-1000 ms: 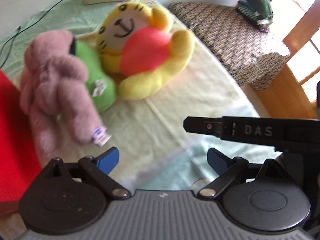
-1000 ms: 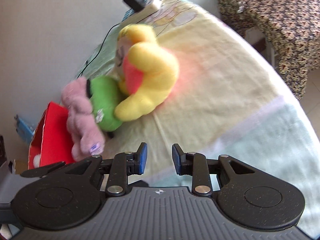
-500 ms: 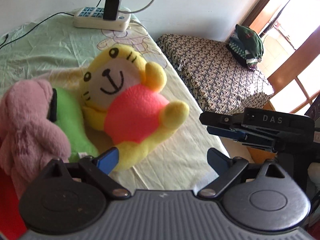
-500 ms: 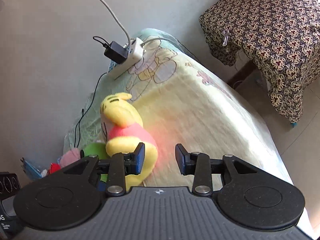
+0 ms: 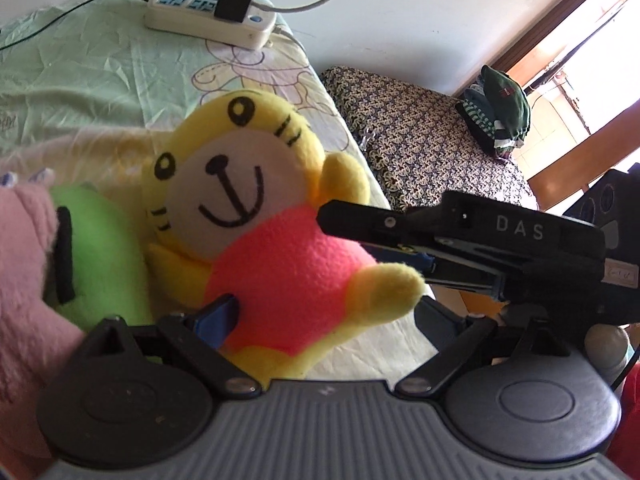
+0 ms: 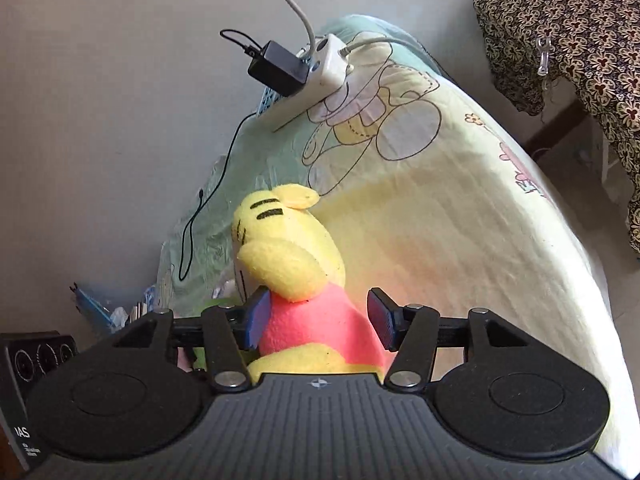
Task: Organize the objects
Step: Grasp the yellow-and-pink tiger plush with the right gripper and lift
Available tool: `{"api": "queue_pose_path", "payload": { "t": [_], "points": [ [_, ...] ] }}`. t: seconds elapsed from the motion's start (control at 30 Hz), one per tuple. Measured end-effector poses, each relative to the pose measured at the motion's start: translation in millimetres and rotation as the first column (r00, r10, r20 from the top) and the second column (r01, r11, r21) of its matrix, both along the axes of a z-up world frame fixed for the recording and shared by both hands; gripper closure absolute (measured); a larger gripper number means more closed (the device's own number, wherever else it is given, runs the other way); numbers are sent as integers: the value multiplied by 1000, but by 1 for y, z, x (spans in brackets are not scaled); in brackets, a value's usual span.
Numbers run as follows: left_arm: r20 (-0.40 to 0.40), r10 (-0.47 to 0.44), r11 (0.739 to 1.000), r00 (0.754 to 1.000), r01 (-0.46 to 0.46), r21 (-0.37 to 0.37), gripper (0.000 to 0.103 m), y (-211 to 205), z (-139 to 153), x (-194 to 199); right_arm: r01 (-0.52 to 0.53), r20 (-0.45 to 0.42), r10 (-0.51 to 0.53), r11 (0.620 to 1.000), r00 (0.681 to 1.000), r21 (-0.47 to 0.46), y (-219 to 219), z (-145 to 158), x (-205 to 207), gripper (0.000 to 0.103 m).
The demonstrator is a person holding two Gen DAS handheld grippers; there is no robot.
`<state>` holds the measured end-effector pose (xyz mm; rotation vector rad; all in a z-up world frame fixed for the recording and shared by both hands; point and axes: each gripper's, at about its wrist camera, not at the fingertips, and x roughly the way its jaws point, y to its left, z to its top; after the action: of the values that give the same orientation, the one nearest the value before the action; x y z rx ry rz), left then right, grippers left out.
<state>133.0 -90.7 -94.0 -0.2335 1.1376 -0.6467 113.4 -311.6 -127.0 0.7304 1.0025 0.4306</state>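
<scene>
A yellow tiger plush (image 5: 248,200) with a pink-red belly lies on the pale green sheet (image 5: 80,72), face up toward the left wrist camera. My left gripper (image 5: 324,316) is open, and the plush's lower body lies between its fingers. From the right comes one of my right gripper's black fingers (image 5: 360,224), level with the plush's belly. In the right wrist view the right gripper (image 6: 318,316) is open and straddles the plush (image 6: 288,256) at the belly. I cannot tell whether its blue pads (image 6: 256,320) press the fabric.
A green plush (image 5: 104,256) and a pink plush (image 5: 24,280) lean against the tiger's left side. A white power strip (image 6: 308,92) with a black charger sits at the far end by the wall. A patterned covered stool (image 5: 420,132) stands beyond the bed's right edge.
Both grippers have closed in on the yellow plush. The right gripper's fingers have spread wider and now straddle its belly; the left gripper's fingers now flank its lower body.
</scene>
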Motion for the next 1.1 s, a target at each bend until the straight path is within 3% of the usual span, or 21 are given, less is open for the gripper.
{"api": "queue_pose_path", "payload": {
  "t": [0.23, 0.33, 0.43, 0.57, 0.9, 1.1],
  "points": [
    [19, -31, 999, 999, 30, 19, 8, -6, -6, 9, -18, -47, 22, 996, 999, 86, 4, -20, 14, 38],
    [25, -42, 999, 999, 41, 30, 1, -11, -8, 10, -23, -69, 32, 992, 997, 122, 9, -28, 18, 34],
    [39, -57, 997, 998, 55, 59, 2, -16, -9, 9, -19, -93, 37, 983, 995, 183, 10, -32, 17, 40],
    [30, -75, 997, 997, 74, 34, 4, -13, -6, 6, -12, -74, 27, 980, 997, 200, 6, -25, 9, 47],
    [18, -134, 991, 991, 134, -14, 4, -19, 13, -25, 18, -56, -8, 982, 998, 188, -11, -10, -36, 49],
    [38, -194, 981, 980, 194, -8, 4, -28, 22, -56, 53, -56, -44, 983, 997, 177, -24, 0, -70, 49]
  ]
}}
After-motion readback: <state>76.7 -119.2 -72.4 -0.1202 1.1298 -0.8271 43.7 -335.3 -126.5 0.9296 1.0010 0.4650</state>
